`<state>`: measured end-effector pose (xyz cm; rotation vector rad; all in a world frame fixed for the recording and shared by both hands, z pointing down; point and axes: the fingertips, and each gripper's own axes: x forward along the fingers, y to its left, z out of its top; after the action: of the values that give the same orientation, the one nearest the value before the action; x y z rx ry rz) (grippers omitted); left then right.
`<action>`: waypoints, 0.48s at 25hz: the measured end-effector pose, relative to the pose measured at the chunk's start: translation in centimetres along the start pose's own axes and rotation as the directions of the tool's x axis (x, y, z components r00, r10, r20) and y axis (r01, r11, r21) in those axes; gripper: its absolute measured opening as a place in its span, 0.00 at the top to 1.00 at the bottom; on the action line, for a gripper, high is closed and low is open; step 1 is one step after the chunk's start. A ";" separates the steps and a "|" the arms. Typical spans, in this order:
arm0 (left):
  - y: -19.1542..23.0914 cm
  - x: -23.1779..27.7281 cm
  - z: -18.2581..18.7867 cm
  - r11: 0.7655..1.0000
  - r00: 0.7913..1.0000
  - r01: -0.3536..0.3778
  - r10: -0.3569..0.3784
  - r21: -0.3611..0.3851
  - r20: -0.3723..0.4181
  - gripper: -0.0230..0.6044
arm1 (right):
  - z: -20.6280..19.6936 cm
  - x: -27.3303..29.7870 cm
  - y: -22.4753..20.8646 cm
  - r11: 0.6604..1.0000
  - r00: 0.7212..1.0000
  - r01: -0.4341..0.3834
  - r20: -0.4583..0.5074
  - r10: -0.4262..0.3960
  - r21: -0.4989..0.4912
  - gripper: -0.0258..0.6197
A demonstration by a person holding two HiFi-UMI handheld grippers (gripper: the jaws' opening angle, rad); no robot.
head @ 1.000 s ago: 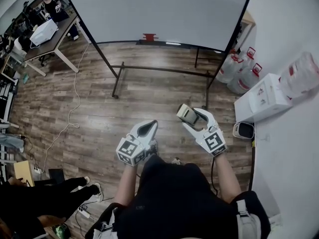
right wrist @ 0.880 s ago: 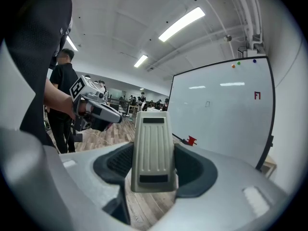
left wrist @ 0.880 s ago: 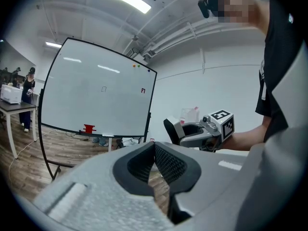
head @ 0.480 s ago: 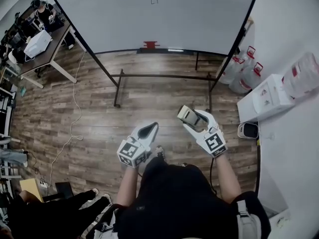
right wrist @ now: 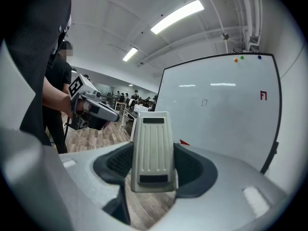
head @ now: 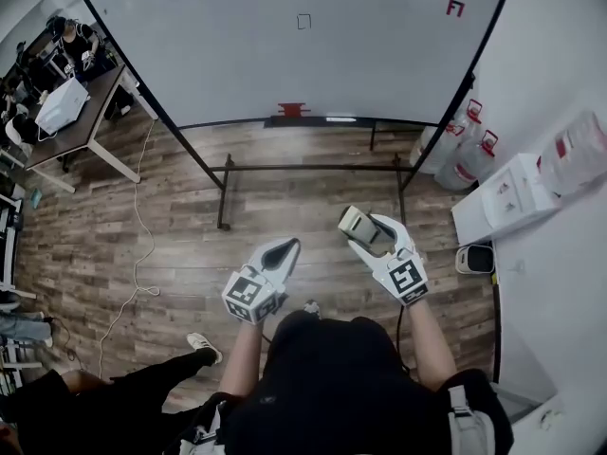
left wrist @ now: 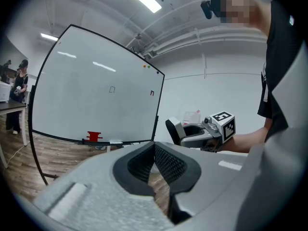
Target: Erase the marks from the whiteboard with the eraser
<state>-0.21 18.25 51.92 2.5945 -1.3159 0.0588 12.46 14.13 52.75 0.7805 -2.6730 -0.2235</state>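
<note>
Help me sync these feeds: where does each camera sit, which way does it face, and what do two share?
Head view: on the person's head, looking down at floor and whiteboard; shows forearms, left gripper, right gripper.
Left gripper view: on that gripper, facing the whiteboard over its shut, empty jaws.
Right gripper view: on that gripper, facing the whiteboard past the clamped eraser.
Shared: both gripper views show the red mark.

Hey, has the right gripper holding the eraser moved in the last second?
Yes. In the head view the right gripper, shut on the eraser, sits nearer the whiteboard stand's crossbar than before: it has advanced toward the whiteboard.
</note>
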 end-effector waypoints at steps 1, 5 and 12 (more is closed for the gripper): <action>0.7 0.0 0.2 1.000 1.000 0.004 -0.004 0.000 0.001 0.95 | 0.3 0.6 -0.1 1.000 1.000 0.007 -0.001 -0.007 -0.001 0.56; 2.8 0.3 0.8 1.000 1.000 0.019 -0.019 0.014 0.009 0.95 | 0.9 2.4 -0.9 0.999 0.999 0.036 -0.005 -0.036 -0.005 0.56; 5.1 1.2 0.8 0.999 0.999 0.032 -0.032 -0.012 -0.008 0.95 | 1.0 4.2 -2.5 0.998 0.997 0.063 -0.034 -0.063 -0.024 0.56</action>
<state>-3.66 14.25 52.27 2.6014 -1.2682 0.0560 10.04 9.80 52.39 0.8545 -2.6110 -0.2532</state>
